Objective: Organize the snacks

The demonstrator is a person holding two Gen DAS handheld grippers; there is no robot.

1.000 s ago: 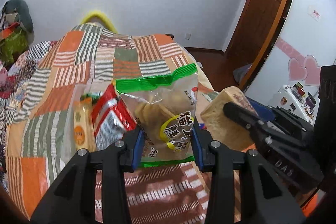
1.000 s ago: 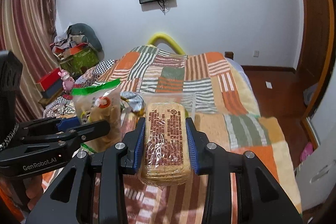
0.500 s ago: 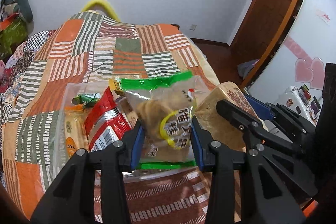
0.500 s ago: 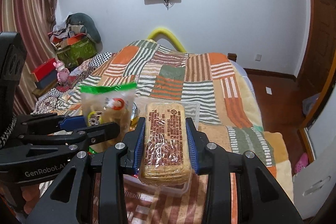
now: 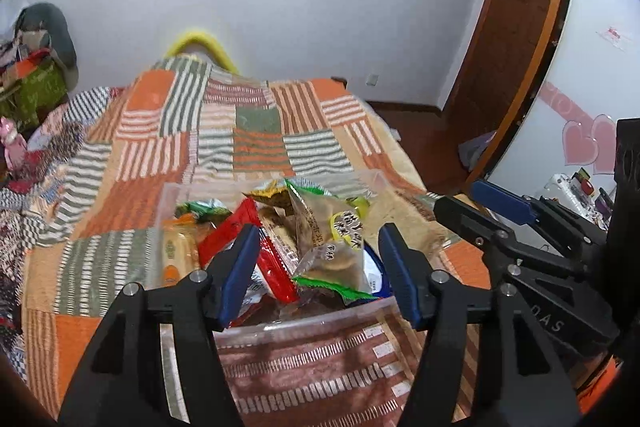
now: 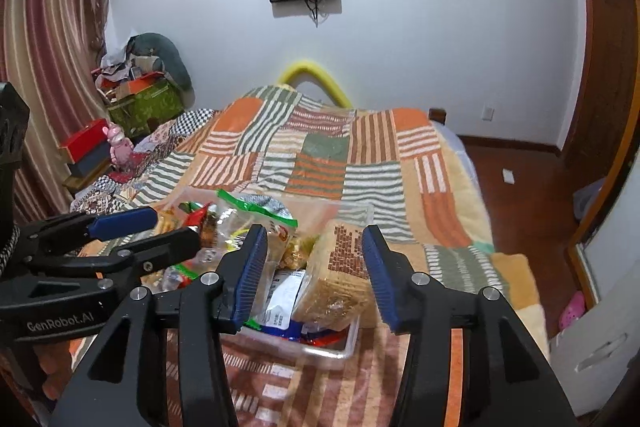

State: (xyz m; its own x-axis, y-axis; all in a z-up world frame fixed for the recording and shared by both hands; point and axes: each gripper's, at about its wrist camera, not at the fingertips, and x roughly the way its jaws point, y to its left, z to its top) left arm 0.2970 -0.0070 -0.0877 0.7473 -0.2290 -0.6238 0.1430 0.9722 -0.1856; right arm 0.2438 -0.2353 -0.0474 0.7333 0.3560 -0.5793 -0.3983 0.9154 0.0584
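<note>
My 2 tongs, left (image 5: 318, 267) and right (image 6: 314, 267), are both wide and hold nothing. The clear box (image 5: 304, 327) on the bed (image 5: 256, 131) holds the green-edged cracker bag (image 5: 332, 243), red packet (image 5: 272, 267) and tan biscuit pack (image 6: 340, 275).

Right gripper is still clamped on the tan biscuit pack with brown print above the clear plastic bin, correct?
Not quite. The right wrist view shows the right gripper open, its blue pads apart; the tan biscuit pack with brown print lies released, leaning in the clear plastic bin.
</note>
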